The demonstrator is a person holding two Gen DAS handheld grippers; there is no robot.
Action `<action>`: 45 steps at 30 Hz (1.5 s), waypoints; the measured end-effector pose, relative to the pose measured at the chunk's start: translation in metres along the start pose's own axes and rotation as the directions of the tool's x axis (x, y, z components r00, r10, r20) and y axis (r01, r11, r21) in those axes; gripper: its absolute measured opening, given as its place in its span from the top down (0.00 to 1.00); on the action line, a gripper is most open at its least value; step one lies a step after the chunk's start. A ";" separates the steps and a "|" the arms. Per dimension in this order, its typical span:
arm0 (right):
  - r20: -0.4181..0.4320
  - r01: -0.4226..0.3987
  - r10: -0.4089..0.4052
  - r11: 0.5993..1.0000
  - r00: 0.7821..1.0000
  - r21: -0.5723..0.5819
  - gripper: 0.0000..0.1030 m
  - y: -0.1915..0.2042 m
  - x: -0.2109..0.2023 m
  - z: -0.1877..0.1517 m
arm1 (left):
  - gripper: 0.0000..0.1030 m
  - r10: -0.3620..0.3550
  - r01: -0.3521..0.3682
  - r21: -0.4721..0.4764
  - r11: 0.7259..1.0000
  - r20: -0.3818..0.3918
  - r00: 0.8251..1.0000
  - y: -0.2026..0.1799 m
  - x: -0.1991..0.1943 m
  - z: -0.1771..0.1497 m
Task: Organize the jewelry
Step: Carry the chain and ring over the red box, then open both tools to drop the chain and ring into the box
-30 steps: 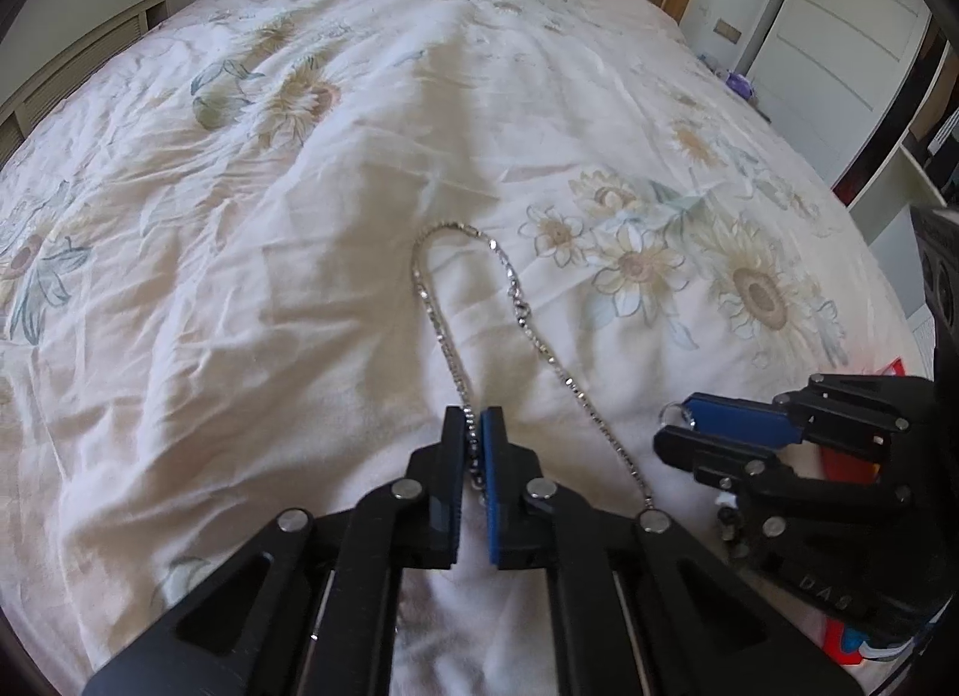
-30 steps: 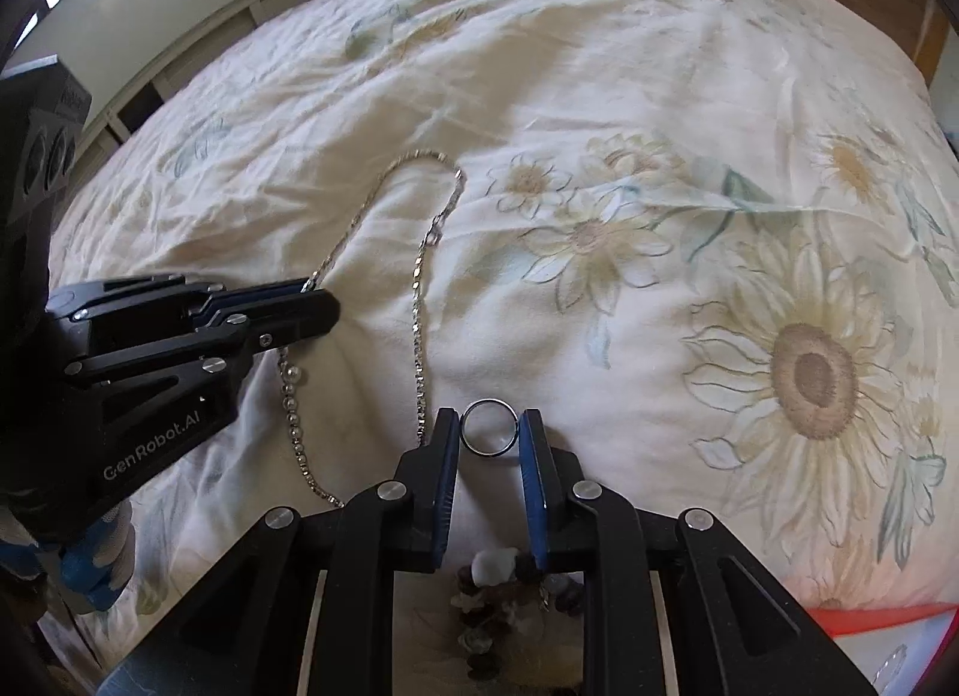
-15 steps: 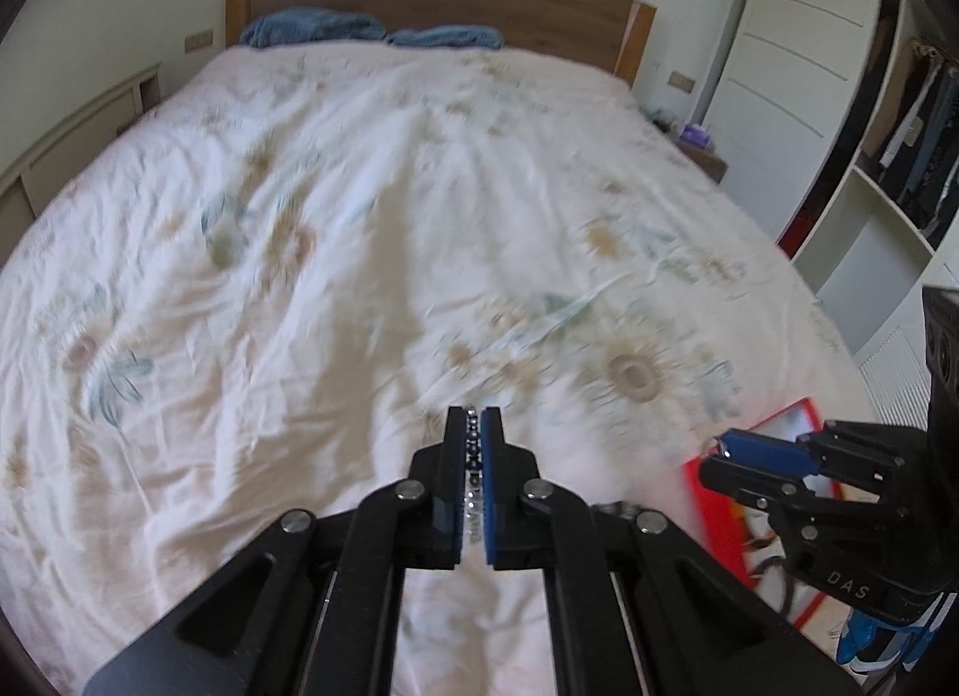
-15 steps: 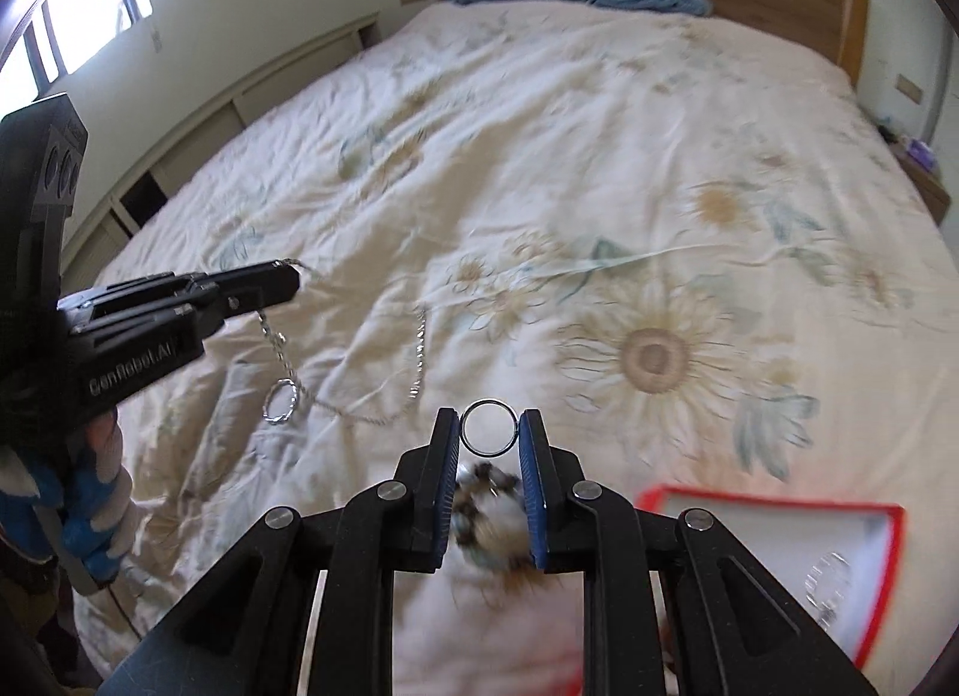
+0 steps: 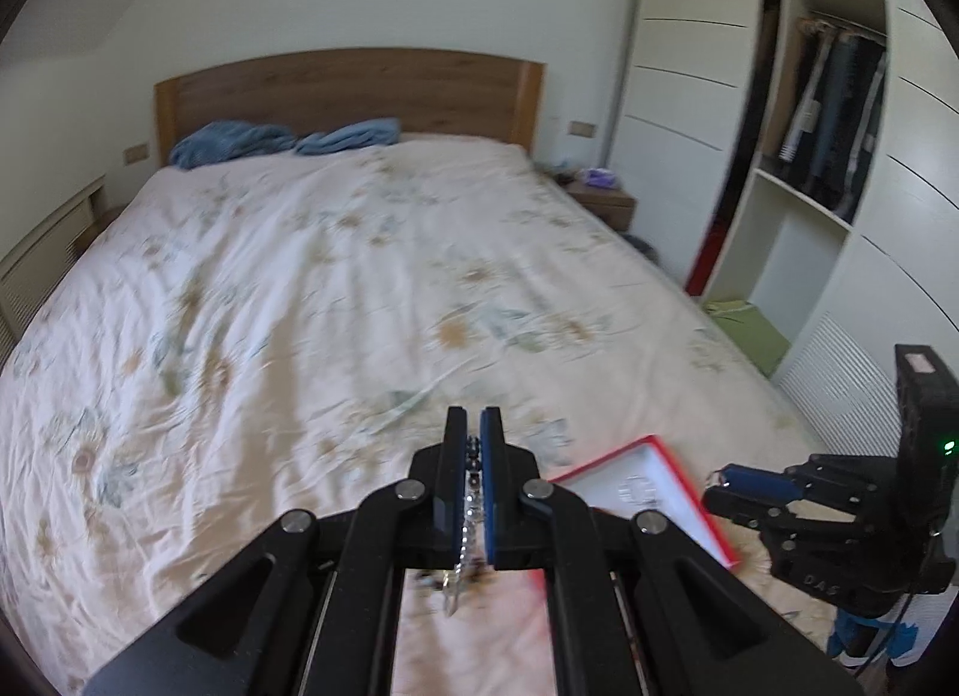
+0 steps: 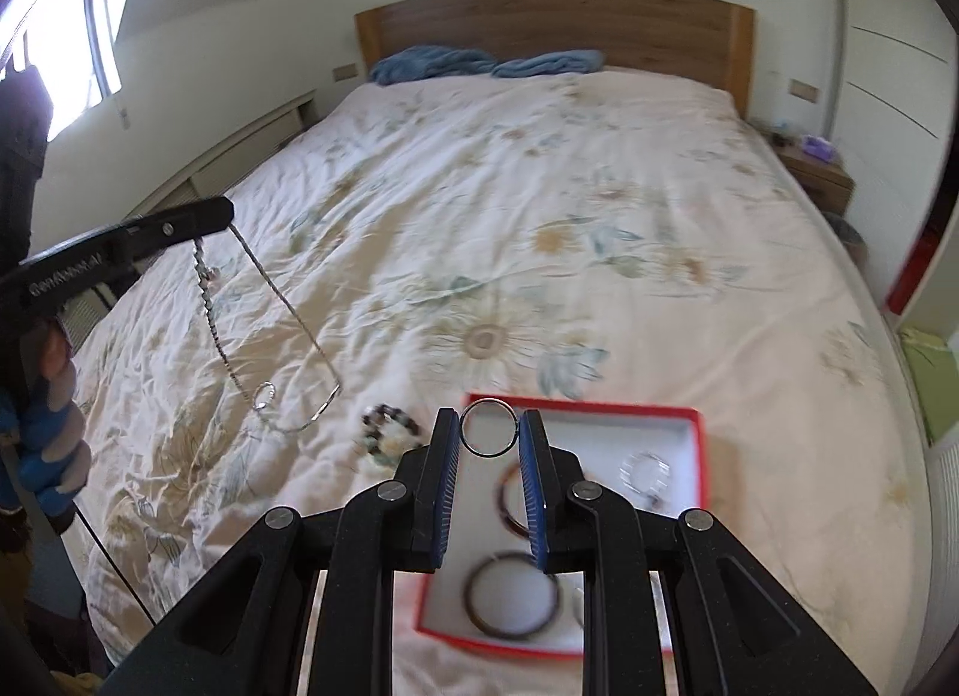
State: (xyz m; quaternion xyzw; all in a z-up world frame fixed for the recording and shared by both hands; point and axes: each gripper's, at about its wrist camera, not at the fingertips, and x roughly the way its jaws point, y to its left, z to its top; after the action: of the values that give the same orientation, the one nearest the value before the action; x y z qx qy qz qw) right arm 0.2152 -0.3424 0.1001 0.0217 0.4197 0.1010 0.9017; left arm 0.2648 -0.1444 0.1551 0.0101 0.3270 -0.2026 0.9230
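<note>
A: Two wrist views. The left wrist view shows the left gripper [image 5: 473, 423] with its fingers [image 5: 453, 456] pressed together on a silver chain necklace [image 5: 470, 507], the links running down the narrow slit between the pads. What does the other view add?

B: The necklace's hanging length. In the right wrist view the chain [image 6: 264, 306] drops from the tip of the left gripper [image 6: 207, 216] in two strands, well above the floral bedspread [image 6: 539, 186]. A small ring pendant [image 6: 264, 396] sits at the low end of the near-vertical strand, and the lowest bend of the loop seems to reach the cover.

A: And the long axis?

B: One strand hangs close to vertical; the other slants down toward the red-rimmed box [image 6: 695, 414]. In the left wrist view only a short stretch shows, lying along the fingers.

A: The right gripper?

B: The right gripper [image 6: 488, 432] pinches a thin metal ring [image 6: 488, 405] across its width, fingers [image 6: 440, 474] slightly apart, the ring's open face toward the camera. It hovers over the near left part of the box, where bangles [image 6: 509, 600] and a clear bracelet [image 6: 644, 471] lie. A beaded bracelet [image 6: 389, 426] rests on the bedspread just left of the box.

A: In the left wrist view the right gripper [image 5: 728, 483] appears side-on beside the box [image 5: 713, 528]; its ring cannot be made out.
</note>
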 end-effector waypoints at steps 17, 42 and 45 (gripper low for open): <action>-0.024 0.008 -0.004 0.989 1.000 0.145 0.80 -0.091 0.002 -0.063 | 0.96 -0.138 0.155 0.107 0.982 -0.150 0.979 -0.135 0.065 -0.039; -0.273 0.030 0.018 0.985 0.962 0.169 0.80 -0.109 0.109 -0.136 | 0.95 -0.097 0.137 0.050 0.989 -0.474 0.875 -0.123 0.156 -0.180; -0.281 0.044 0.006 0.984 0.960 0.170 0.80 -0.110 0.113 -0.136 | 0.95 -0.102 0.132 0.031 0.991 -0.479 0.872 -0.118 0.155 -0.183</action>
State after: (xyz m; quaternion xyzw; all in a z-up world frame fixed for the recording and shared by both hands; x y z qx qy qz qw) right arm 0.2000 -0.4335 -0.0866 0.0821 0.5506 0.0571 0.8287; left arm 0.2195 -0.2820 -0.0694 0.0685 0.5372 -0.2595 0.7996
